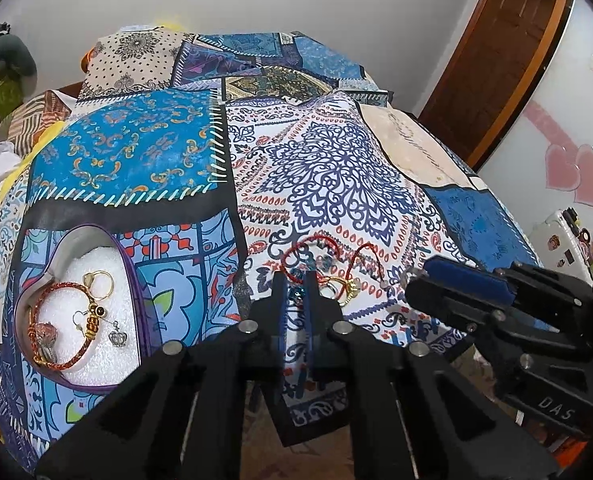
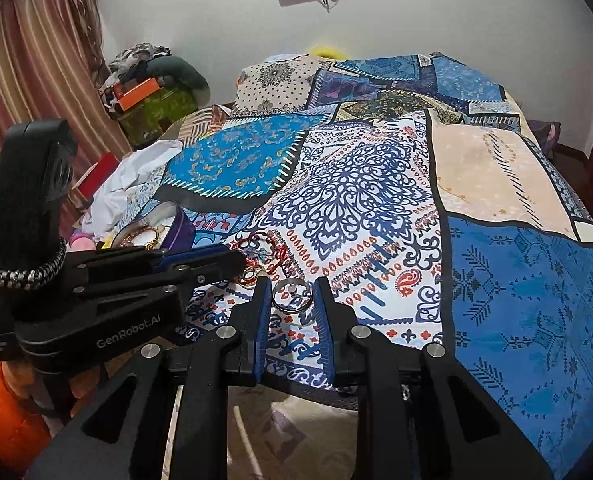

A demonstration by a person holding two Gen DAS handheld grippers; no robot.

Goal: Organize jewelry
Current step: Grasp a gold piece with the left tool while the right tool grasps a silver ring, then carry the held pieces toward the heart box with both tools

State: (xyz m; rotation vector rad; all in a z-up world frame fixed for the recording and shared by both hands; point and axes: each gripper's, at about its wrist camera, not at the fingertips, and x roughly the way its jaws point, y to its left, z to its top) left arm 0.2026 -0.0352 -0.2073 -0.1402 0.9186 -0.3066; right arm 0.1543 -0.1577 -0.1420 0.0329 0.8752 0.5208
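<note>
A heart-shaped purple box (image 1: 134, 280) with white foam holds a red braided bracelet (image 1: 48, 320), gold rings (image 1: 100, 282) and a small crown earring (image 1: 117, 337). Loose jewelry lies on the patterned bedspread: red cord bracelets (image 1: 328, 252) and gold rings (image 1: 346, 286). My left gripper (image 1: 296, 284) is nearly shut around a small teal bead piece (image 1: 296, 293) at the cords' near edge. My right gripper (image 2: 292, 288) is open around a silver ring (image 2: 292, 295) on the cloth. The right gripper also shows in the left view (image 1: 416, 276), the left gripper in the right view (image 2: 236, 258).
The bedspread (image 2: 516, 280) covers the bed and drops at the near edge. White cloth (image 2: 136, 176) and clutter lie at the left side. A curtain (image 2: 36, 60) hangs left, a brown door (image 1: 508, 52) stands right.
</note>
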